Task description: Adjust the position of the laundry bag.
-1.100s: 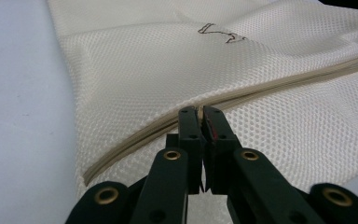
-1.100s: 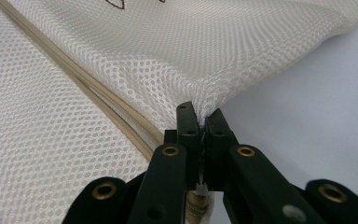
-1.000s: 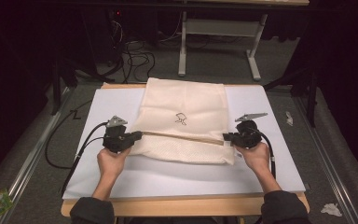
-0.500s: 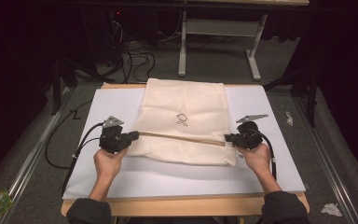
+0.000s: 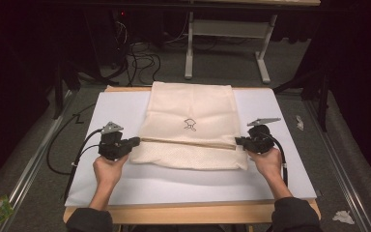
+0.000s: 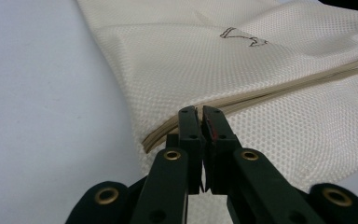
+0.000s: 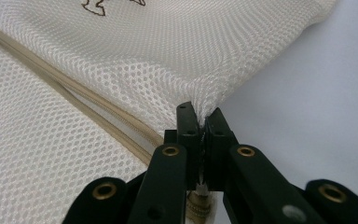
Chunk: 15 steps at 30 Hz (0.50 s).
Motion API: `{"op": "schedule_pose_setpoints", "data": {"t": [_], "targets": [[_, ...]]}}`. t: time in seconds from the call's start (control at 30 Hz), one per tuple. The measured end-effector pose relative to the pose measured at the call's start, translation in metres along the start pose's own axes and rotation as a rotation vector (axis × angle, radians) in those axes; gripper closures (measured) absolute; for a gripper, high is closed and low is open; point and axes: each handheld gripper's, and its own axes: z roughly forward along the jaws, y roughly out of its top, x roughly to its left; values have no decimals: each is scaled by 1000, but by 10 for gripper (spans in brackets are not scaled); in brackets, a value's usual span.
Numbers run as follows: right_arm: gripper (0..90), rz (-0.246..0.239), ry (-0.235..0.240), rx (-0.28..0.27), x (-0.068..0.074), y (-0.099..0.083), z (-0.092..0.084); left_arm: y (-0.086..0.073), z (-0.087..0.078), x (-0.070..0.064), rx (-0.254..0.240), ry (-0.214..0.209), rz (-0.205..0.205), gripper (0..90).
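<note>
Looks mid-fold: the left gripper [image 6: 200, 116] and right gripper [image 7: 200, 116] each have jaws pinched tight on a corner of the cream mesh laundry bag's [image 5: 191, 113] folded edge, so next they'd carry it evenly across the white surface [image 5: 121, 104].

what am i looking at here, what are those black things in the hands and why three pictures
A person sits at a table covered with a white sheet. Each hand holds a hand-operated clamp tool with two black jaws, not a robot. The high view is from a fixed camera above, looking down: the left gripper is at the picture's left, the right gripper at its right. The other two pictures come from small cameras riding on each tool, looking along its jaws. On the sheet lies a cream mesh bag with a small dark emblem and a tan trim strip running across it. Each gripper's jaws are closed on a side edge of the bag, by that strip.
</note>
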Motion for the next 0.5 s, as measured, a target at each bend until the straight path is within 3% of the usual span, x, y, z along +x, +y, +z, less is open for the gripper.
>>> {"op": "schedule_pose_setpoints", "data": {"t": [0.5], "targets": [[891,6,-12,-15,-6,3,0,0,-8,7,10,43,-13,873]]}}
